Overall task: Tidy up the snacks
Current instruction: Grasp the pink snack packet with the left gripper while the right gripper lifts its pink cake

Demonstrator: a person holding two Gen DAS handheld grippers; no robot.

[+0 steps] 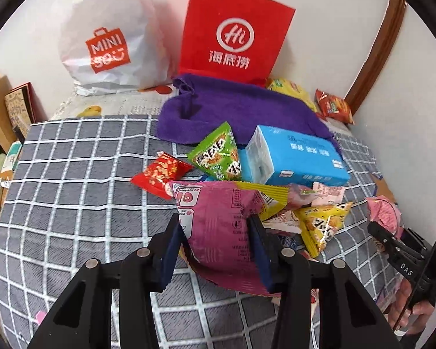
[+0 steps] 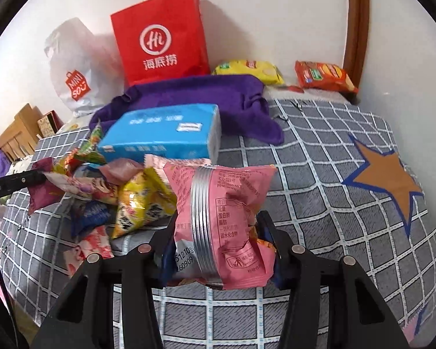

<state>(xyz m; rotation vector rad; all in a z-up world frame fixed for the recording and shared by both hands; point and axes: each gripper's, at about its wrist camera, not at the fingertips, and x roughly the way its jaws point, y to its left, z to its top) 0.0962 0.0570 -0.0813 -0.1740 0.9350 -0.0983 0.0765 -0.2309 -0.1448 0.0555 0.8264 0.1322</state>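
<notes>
Grey checked bedcover (image 1: 72,174), snack pile (image 2: 107,192) beside blue tissue pack (image 2: 162,133) | left gripper (image 1: 215,229) pinching magenta snack packet (image 1: 215,218), held above the pile | right gripper (image 2: 218,226) pinching pink snack packet (image 2: 229,212), raised off the cover

Tissue pack (image 2: 162,133) behind snack pile (image 2: 107,192), on cloth (image 2: 218,99).

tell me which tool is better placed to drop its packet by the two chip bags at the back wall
Right, probably. The right tool holds its pink packet over bare checked cloth, with the yellow chip bag and orange chip bag ahead. The left tool faces the snack pile.
</notes>
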